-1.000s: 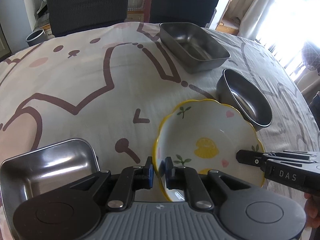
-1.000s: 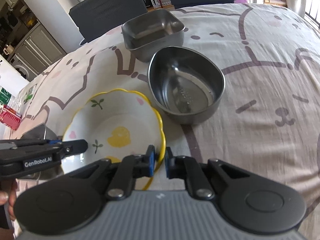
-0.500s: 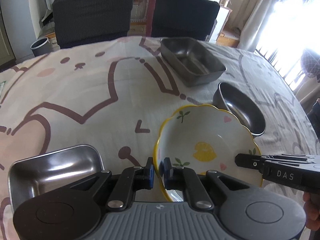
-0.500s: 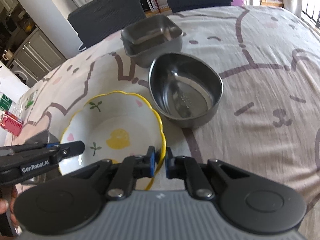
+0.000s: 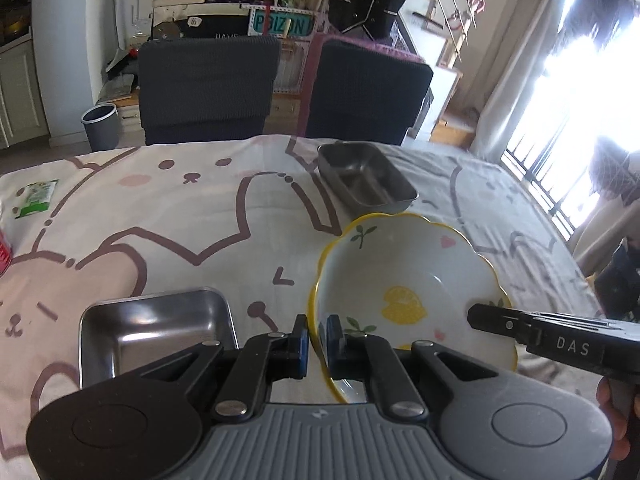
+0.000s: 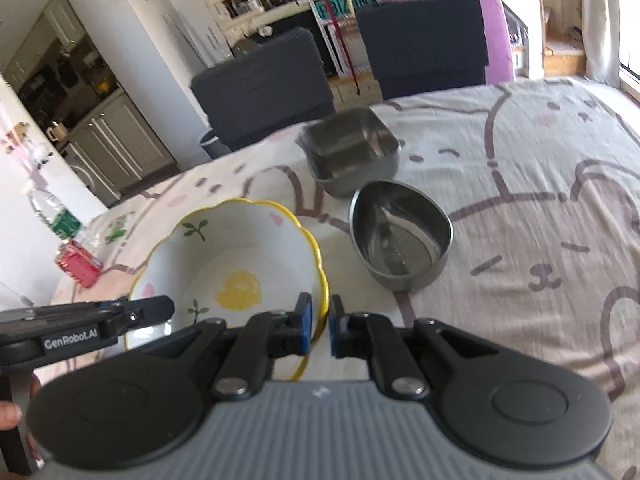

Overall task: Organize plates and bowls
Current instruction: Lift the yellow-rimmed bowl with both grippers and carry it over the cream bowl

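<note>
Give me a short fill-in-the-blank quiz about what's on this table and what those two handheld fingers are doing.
1. Both grippers, left and right, pinch the rim of the ____-edged flowered bowl.
2. The fruit painted inside that bowl is a ____.
3. Between the flowered bowl and the far square tin sits an oval ____ bowl.
4. Behind the table stand ____ dark chairs.

Missing words: yellow; lemon; steel; two

yellow-rimmed lemon bowl point(image 5: 404, 280) lifted, tilted; steel oval bowl point(image 6: 400, 236), rectangular trays point(image 5: 366, 178) on table.
</note>
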Demonstrator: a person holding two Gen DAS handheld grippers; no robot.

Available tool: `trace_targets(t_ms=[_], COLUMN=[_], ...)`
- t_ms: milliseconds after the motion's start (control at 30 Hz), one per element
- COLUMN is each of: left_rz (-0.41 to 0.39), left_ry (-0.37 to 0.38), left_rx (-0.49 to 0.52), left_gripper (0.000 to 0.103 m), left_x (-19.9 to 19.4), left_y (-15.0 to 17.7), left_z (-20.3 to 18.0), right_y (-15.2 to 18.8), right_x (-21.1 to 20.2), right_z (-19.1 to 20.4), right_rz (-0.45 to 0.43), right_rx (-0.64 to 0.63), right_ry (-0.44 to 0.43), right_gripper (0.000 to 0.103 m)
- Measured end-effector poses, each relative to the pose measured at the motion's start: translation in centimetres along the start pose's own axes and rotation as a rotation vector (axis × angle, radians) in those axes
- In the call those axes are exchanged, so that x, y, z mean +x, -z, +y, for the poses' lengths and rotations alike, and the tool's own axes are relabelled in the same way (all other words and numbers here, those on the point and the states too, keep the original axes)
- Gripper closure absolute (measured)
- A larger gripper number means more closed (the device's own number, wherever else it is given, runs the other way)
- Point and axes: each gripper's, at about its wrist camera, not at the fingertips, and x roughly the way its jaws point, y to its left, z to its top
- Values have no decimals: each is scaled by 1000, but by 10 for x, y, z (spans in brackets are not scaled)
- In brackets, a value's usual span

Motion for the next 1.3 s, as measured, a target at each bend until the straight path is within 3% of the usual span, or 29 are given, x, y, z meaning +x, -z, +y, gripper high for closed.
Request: trace_targets(t_ms=[333,667,1033,1300], left_rz=[-35,-79,-21,28], left_ry=[17,14,18,19], left_rx=[-10,-67,-102,-107], left_gripper=[94,94,94,94], left_x=[-45,-76,-79,-70], left_y=[31,67,104,113], left_z=[1,19,41,51], right_y=[27,49,70,78], right_x=[-42,-55,-45,-36], right_z=[13,26,34,43], right_rz=[-27,1,122,184], right_rx=[-25,-61,-85,-123], right_ry=[-43,-118,-173,-155], right_gripper=[93,93,93,93])
